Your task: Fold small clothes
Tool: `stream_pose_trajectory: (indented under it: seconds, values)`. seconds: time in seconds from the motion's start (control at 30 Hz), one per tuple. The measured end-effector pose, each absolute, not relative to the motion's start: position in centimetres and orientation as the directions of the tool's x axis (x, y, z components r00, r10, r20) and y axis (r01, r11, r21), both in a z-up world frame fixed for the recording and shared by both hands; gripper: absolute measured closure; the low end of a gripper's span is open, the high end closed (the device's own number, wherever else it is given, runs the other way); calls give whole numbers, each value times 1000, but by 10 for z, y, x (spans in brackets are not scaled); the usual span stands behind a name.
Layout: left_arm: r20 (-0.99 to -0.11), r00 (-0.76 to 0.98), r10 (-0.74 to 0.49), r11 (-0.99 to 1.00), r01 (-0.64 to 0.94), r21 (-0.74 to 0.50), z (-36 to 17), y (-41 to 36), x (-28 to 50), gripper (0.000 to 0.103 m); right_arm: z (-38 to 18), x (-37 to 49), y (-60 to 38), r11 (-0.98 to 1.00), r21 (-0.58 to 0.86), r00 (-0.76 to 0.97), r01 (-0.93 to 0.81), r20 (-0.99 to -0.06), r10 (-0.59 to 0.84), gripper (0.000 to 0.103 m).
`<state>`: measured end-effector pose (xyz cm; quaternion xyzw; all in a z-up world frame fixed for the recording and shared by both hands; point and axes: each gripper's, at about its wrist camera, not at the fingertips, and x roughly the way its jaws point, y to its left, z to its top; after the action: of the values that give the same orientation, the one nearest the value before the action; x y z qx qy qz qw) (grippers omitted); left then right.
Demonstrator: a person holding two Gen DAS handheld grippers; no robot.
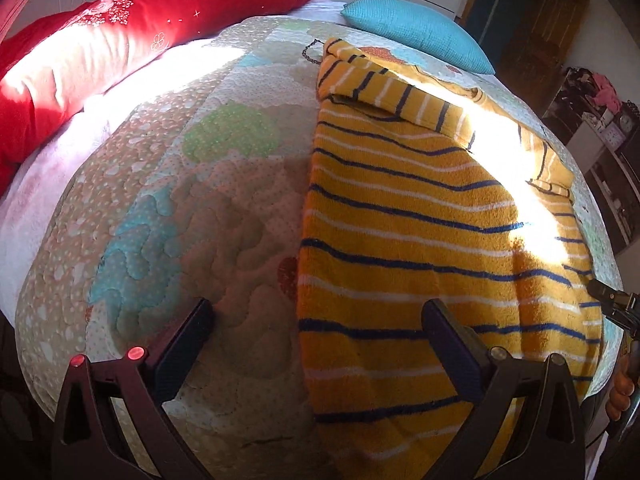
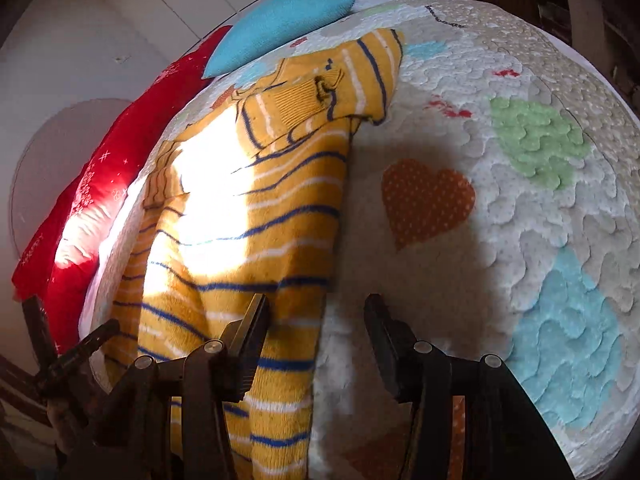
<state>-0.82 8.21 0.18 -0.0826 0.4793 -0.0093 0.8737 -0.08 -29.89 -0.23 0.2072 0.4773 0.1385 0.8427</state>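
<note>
Sweater (image 1: pixel 420 240) lies lengthwise away from both open, empty tongs: left tongs (image 1: pixel 320 320) straddle its left edge, right tongs (image 2: pixel 316 316) its right.

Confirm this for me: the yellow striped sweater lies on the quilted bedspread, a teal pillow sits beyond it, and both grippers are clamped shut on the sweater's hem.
Not quite. Both grippers are open and hold nothing: the left gripper in the left wrist view, the right gripper in the right wrist view. The rest holds: the yellow striped sweater lies on the quilted bedspread, with the teal pillow beyond it.
</note>
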Motion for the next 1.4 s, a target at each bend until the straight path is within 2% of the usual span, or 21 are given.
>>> stream_pose_trajectory:
  seconds: [0.1,0.2,0.3,0.33,0.37,0.4,0.43,0.47,0.5,0.67,0.8,0.9,1.0,1.03,1.07,1.1,1.13,1.17,1.4]
  values:
    - [-819,551,-158,981,-8,-195,1,79,-14,0,-13,-26,-291,819,567,471,-83,-702,534,49]
    - [-805,552,-217,971,40,-234,3,73,-24,13,-20,-48,-284,791,604,488,-99,-663,568,49]
    - [-811,548,-207,976,54,-213,4,69,-32,42,-25,-66,-277,750,654,502,-98,-618,605,49]
    - [-814,541,-210,975,54,-216,4,69,-34,60,-27,-71,-274,747,657,506,-99,-613,606,49]
    - [-817,536,-213,974,47,-223,5,70,-34,78,-29,-77,-270,748,657,513,-95,-612,603,54]
    - [-818,523,-237,967,43,-252,5,72,-34,87,-31,-81,-267,750,656,516,-84,-615,596,71]
    - [-818,511,-263,957,32,-287,5,76,-34,94,-34,-82,-265,753,654,507,-65,-629,590,81]
    - [-817,506,-277,950,15,-313,6,78,-34,95,-36,-80,-265,750,659,495,-53,-635,593,87]
    - [-818,504,-278,947,1,-321,8,79,-34,95,-37,-79,-269,734,678,492,-49,-623,608,91]
    - [-822,513,-247,960,15,-280,31,66,-59,96,-20,-90,-301,697,715,493,-58,-586,643,93]
    - [-845,476,-243,965,30,-260,28,58,-80,95,-17,-109,-321,731,681,486,-45,-624,612,92]
    - [-866,449,-219,972,22,-234,18,61,-84,92,-24,-117,-323,786,618,468,-9,-692,550,88]
    - [-853,469,-229,969,24,-247,26,76,-86,81,-13,-120,-335,794,607,506,9,-688,520,84]
    - [-845,488,-221,971,28,-238,32,80,-88,73,-5,-118,-339,808,589,530,12,-689,494,84]
    - [-834,512,-203,975,29,-220,39,83,-90,60,4,-114,-341,827,563,550,10,-693,465,84]
    - [-823,540,-178,981,26,-195,46,85,-91,52,11,-108,-341,842,540,564,4,-696,444,83]
    - [-808,568,-154,985,22,-172,53,88,-89,41,17,-100,-340,850,526,573,-6,-695,434,83]
    - [-793,592,-140,987,21,-158,60,90,-85,34,22,-90,-337,853,521,576,-18,-692,435,83]
    - [-746,638,-192,975,37,-219,84,83,-37,32,68,6,-284,883,437,601,-174,-663,447,79]
